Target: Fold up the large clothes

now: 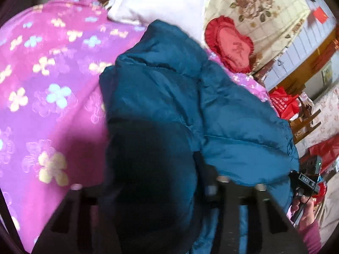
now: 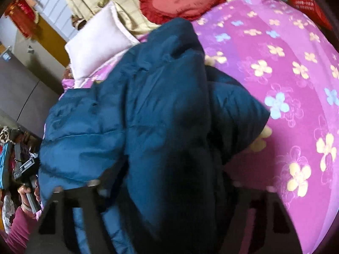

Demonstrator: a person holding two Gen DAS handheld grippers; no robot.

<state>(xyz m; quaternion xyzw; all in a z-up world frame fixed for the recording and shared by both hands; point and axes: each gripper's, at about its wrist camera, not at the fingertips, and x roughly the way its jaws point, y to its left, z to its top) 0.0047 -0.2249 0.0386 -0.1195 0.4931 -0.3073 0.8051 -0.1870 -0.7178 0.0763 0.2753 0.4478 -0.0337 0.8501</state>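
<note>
A: Where is the coat?

B: The big blue puffy coat [image 1: 169, 97] lies bunched up on the bed, in the middle of both pictures. Under it is a pink blanket [image 1: 48, 84] with yellow and blue flowers.

A: What is the left tool doing?

B: The left tool [image 1: 167, 190] is at the bottom of the left picture. Its two dark fingers [image 1: 239, 207] have a thick fold of the coat stuffed between them. It looks clamped on the coat.

A: And the right tool?

B: The right tool [image 2: 167, 190] is at the bottom of the right picture. A fat dark roll of the coat fills the space between its fingers [image 2: 76, 209]. They seem to squeeze it.

A: What else is there?

B: A white pillow [image 1: 156, 2] sits near the top. A red heart cushion [image 1: 231, 44] is at the upper right of the left picture. A hand [image 2: 27, 192] in a pink sleeve shows at the lower left of the right picture.
</note>
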